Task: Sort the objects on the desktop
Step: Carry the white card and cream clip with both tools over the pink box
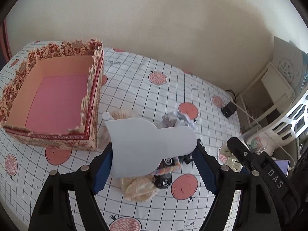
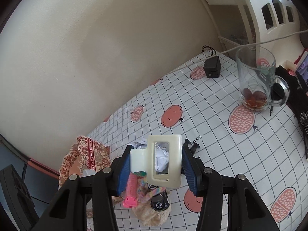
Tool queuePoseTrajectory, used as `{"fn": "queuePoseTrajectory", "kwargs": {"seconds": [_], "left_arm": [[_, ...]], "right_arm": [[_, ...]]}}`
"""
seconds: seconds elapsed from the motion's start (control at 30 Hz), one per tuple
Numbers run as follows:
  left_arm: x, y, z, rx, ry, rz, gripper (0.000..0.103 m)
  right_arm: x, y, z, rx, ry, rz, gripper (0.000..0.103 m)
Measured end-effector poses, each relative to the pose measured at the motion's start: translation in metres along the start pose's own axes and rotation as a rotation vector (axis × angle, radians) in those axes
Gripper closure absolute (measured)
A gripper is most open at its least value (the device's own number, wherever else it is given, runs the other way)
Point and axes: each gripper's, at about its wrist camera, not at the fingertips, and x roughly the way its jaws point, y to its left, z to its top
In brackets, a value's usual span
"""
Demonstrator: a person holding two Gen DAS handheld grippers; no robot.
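My left gripper is shut on a pale blue, flat, paddle-shaped piece, held above the tablecloth with a pad on each edge. An open floral box with a pink bottom stands to its left. My right gripper is shut on a cream hair claw clip; the clip also shows at the right of the left wrist view. Under both lie a crumpled paper ball, a beige lace cloth, a black round item, a colourful hair tie and a pink hair roller.
A glass mug with brown dregs stands at the right. A black charger with a white cable sits by the wall. A white lattice shelf is beyond the table's right end. The wall runs along the far edge.
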Motion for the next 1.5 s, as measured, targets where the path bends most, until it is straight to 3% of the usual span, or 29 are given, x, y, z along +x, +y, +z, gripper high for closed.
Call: {"fn": "queuePoseTrajectory", "kwargs": {"seconds": [0.27,0.43,1.07,1.5], "left_arm": [[-0.016,0.011,0.042,-0.040,-0.101,-0.022,0.022],[-0.023,0.031,0.045,-0.068,-0.124,-0.028,0.022],[-0.055,0.142,0.043,-0.318,-0.193,0.059,0.022],[-0.056,0.210,0.037,-0.488,-0.191,0.140,0.022]], "right_arm": [[0.004,0.024,0.020,-0.009,-0.055,0.051,0.050],[0.011,0.044,0.019,-0.019,-0.047,0.108,0.050],[0.042,0.145,-0.033,-0.184,0.064,0.243,0.050],[0.064,0.172,-0.071,-0.274,0.118,0.328,0.050]]}}
